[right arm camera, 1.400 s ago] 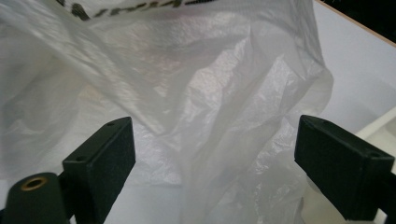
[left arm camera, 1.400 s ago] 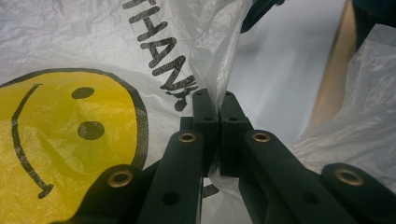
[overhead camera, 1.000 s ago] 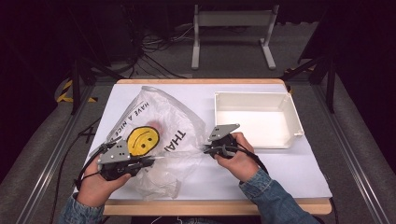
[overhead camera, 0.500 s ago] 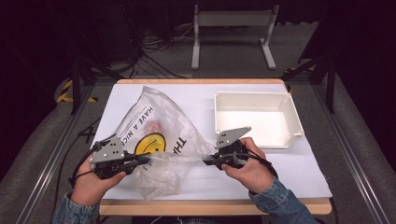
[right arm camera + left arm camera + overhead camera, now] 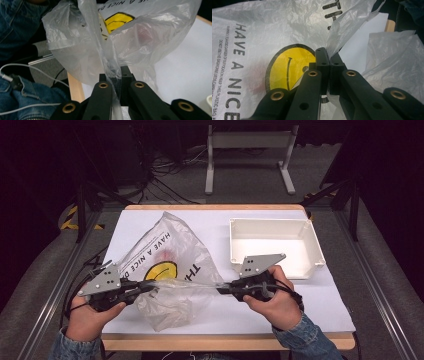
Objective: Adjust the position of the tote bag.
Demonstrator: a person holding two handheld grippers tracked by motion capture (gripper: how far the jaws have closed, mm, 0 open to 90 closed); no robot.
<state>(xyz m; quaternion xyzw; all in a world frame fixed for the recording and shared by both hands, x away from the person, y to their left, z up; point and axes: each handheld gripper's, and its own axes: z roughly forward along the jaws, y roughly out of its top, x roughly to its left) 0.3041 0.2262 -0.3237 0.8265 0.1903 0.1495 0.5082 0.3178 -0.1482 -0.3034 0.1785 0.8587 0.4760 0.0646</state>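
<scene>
A thin white plastic bag (image 5: 167,265) with a yellow smiley face and black lettering hangs stretched between both grippers above the white table. My left gripper (image 5: 150,287) is shut on the bag's left handle, and in the left gripper view the film (image 5: 342,30) rises from between the closed jaws. My right gripper (image 5: 222,289) is shut on the other handle; in the right gripper view the twisted handle strip (image 5: 110,62) runs down into its jaws. Something pinkish (image 5: 143,32) shows faintly through the bag.
A white rectangular bin (image 5: 272,245) stands at the right of the table, just beyond the right hand. The table's wooden front edge (image 5: 225,342) lies under both forearms. Cables trail off the table's left side.
Both hands have risen and drawn toward the front edge, pulling the bag's handles apart. The bag has lifted off the table and its mouth is stretched between the grippers.
</scene>
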